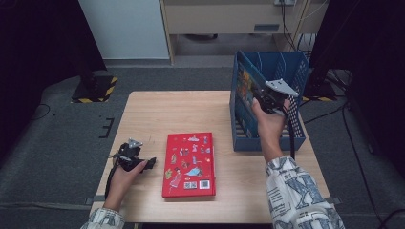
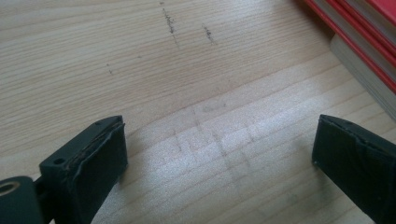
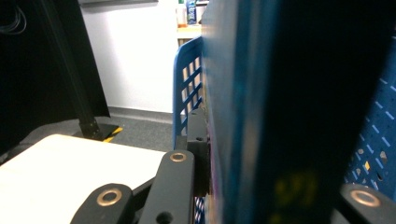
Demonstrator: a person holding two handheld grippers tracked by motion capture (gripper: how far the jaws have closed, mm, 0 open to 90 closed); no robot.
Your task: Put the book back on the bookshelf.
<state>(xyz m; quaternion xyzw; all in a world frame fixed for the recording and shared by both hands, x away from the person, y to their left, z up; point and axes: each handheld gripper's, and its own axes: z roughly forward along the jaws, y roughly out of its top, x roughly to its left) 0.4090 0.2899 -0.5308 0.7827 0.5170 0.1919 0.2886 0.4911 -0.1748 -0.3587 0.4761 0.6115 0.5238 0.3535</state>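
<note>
Blue book [image 1: 245, 88] stands upright in blue crate [image 1: 296, 71] at far right of tabletop [image 1: 191, 109], against crate's left wall. R gripper [image 1: 260, 95] has jaws clenched on book's edge; right gripper view confirms cover pinched between them. Red book [image 1: 189, 164] lies flat, centre-front. L gripper [image 1: 152, 163] rests just left of it, jaws released, nothing between, low over tabletop.
</note>
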